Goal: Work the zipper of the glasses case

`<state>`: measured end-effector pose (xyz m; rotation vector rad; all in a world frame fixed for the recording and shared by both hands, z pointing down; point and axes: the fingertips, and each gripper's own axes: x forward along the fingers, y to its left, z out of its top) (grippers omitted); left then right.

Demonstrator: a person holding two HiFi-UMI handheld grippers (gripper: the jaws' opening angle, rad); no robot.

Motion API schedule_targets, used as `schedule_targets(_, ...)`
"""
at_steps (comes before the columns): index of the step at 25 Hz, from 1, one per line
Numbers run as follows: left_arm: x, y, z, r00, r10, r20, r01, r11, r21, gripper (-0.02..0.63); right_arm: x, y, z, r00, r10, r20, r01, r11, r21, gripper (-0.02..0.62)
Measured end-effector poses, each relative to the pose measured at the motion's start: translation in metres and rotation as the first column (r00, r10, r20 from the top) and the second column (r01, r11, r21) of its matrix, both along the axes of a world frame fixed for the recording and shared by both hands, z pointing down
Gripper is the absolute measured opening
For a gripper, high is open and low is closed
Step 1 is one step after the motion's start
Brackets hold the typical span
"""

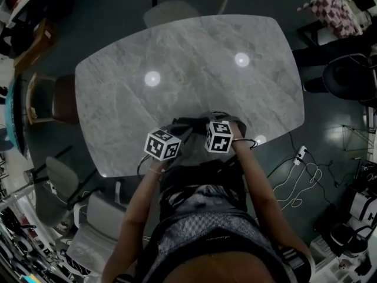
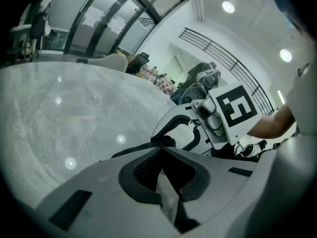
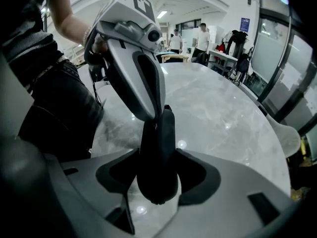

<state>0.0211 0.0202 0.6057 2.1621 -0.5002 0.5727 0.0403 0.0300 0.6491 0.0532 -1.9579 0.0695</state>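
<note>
Right gripper view: my right hand-held gripper [image 3: 158, 180] points steeply down, grasping the smooth, dark, rounded glasses case [image 3: 157, 143] by the near edge of the veined marble worktop [image 3: 223, 108]. My left hand-held gripper [image 3: 153, 119], glossy grey, slants in, clenched at the case's top end.

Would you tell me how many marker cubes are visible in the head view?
2. One marker cube rides on the left gripper; the other rides on the right gripper, side by side at the table's near edge. None seems hidden.
</note>
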Motion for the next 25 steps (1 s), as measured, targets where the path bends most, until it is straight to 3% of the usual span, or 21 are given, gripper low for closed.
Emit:
schedule_targets(5,0.021,0.001,-0.001,0.999,-0.010,-0.032,0.009,1.000,-0.020,0.006,-0.001,0.001,-0.001,1.000,0.003,0.009,-0.003,1.000,0.002,0.279)
schedule_targets(17,0.021,0.000,0.005,0.999,-0.032,-0.036,0.031,0.999,-0.042,0.006,0.012,0.002,-0.005,0.996,0.026,0.091,-0.027,1.000,0.005,0.281)
schedule_targets(25,0.020,0.002,0.005,0.998,-0.041,-0.046,0.038,0.998,-0.059,0.006,0.043,0.006,0.006,1.000,-0.005,-0.013,0.006,0.998,0.057,0.284)
